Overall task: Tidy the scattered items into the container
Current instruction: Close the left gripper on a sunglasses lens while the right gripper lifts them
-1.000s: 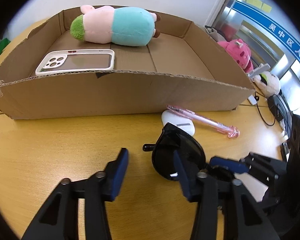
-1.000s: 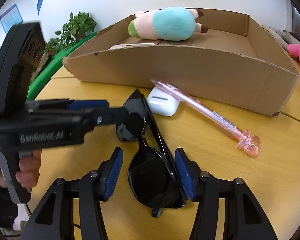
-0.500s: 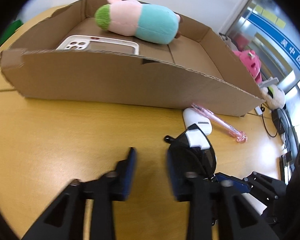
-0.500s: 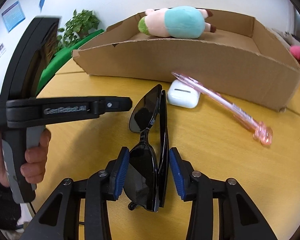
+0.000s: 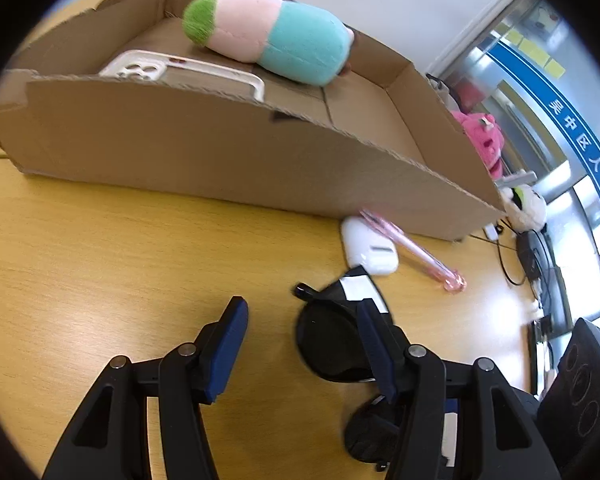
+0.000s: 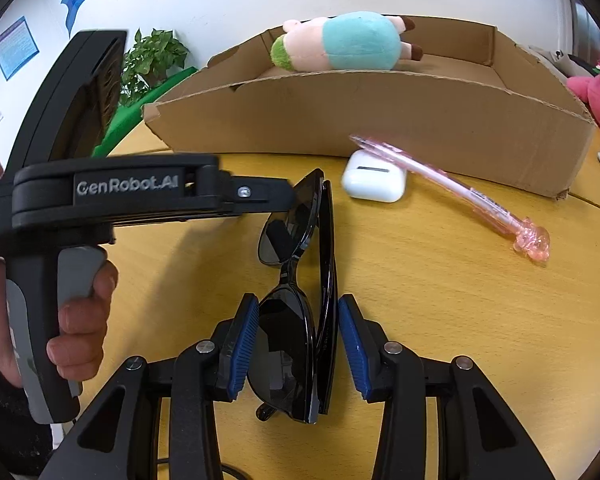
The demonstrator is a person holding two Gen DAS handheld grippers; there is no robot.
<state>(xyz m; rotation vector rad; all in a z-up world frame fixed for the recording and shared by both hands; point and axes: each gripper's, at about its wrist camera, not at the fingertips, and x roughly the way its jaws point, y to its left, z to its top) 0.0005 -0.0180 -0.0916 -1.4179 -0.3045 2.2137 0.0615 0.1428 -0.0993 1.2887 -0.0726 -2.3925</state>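
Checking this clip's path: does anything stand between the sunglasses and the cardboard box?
On the table, the white earbud case and pink pen lie between the sunglasses and the cardboard box, whose front wall must also be cleared. Lifted over, nothing visible blocks them.

On the table (image 6: 440,300), the box (image 6: 380,120) stands behind the earbud case (image 6: 374,180) and pen (image 6: 460,192). The plush (image 6: 340,42) and phone case (image 5: 180,74) lie inside it. Sunglasses (image 6: 296,320) lie nearest.
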